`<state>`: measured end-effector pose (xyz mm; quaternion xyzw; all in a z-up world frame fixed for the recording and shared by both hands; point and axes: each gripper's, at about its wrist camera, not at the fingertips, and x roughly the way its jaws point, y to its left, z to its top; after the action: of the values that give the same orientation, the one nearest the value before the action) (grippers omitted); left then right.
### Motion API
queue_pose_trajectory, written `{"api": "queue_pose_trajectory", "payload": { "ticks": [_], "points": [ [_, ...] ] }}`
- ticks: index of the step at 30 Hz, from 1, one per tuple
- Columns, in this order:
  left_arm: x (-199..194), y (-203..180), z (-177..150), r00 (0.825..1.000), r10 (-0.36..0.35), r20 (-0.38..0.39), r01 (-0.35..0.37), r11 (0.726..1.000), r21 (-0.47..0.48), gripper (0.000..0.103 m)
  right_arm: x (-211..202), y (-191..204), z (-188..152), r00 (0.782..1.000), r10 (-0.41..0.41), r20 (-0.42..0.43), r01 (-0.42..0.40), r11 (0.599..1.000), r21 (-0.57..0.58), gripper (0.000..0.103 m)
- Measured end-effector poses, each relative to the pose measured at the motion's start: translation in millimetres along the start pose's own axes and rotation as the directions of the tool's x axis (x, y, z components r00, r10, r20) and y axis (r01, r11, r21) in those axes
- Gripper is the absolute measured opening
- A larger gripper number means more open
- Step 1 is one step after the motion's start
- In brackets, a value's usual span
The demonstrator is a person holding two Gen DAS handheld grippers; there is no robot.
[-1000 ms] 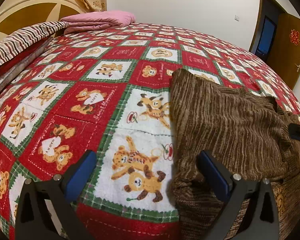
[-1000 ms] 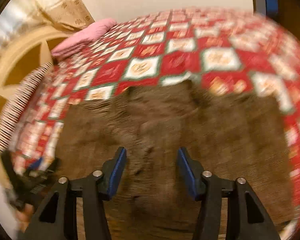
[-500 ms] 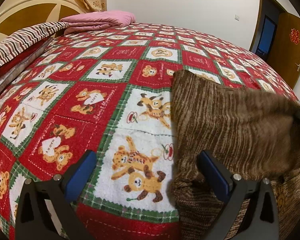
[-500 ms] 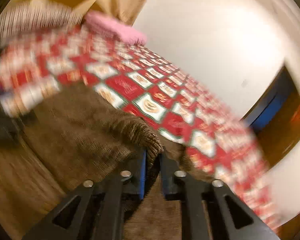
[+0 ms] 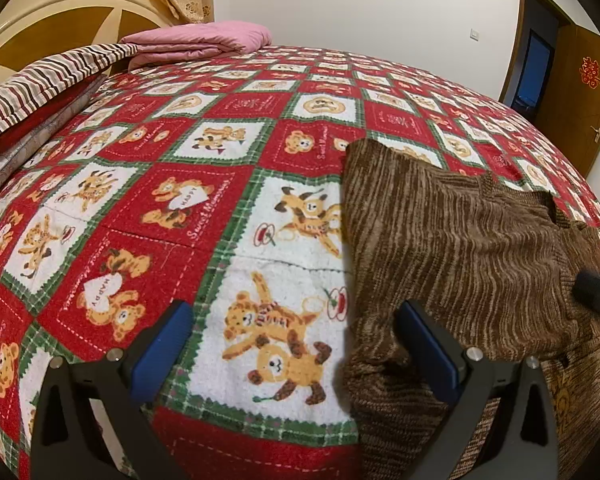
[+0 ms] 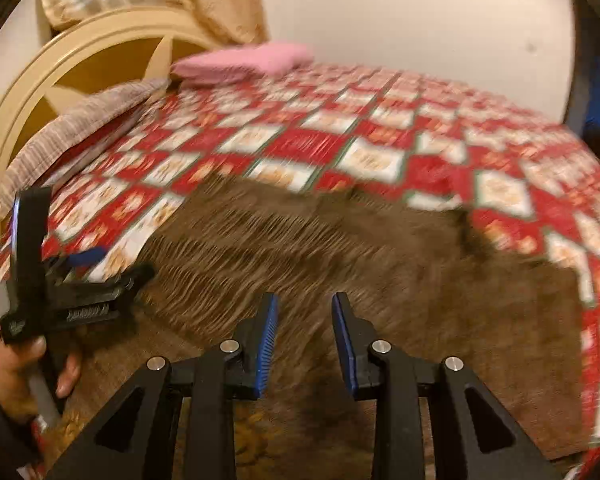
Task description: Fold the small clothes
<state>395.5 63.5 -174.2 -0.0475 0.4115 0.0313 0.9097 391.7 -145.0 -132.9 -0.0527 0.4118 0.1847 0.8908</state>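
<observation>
Now, right gripper [image 6: 305,336]: jaws opening with nothing between them; half a second ago they pinched the sweater's edge.
Brown knit sweater [image 5: 460,248]: flat again on the bear-patterned bedspread [image 5: 204,208], its raised fold laid back down.
Left gripper [image 5: 296,352]: unmoved, fingers wide apart, nothing gripped, one blue pad over the sweater's near edge.
Left hand [image 6: 24,376]: gripping that tool's handle.
</observation>
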Motion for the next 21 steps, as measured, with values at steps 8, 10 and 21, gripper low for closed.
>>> {"api": "queue_pose_trajectory", "payload": {
  "ticks": [8,10,21],
  "points": [
    [-1.0,-3.3,-3.5,1.0,0.014,-0.009,-0.014,1.0,0.026,0.103,3.6,-1.3,-40.8,0.995,-0.075,-0.068,0.076,0.997,0.01,0.029],
    [-0.5,-3.2,-3.5,1.0,0.016,-0.012,-0.015,1.0,0.024,0.103,7.2,0.2,-42.2,0.994,-0.092,-0.057,0.092,0.996,-0.004,0.03],
    [-31.7,16.2,-18.7,0.997,-0.074,-0.024,0.073,0.996,-0.054,0.103,-38.2,-15.4,-55.5,0.999,-0.039,0.007,0.038,0.993,0.108,0.035]
  ]
}}
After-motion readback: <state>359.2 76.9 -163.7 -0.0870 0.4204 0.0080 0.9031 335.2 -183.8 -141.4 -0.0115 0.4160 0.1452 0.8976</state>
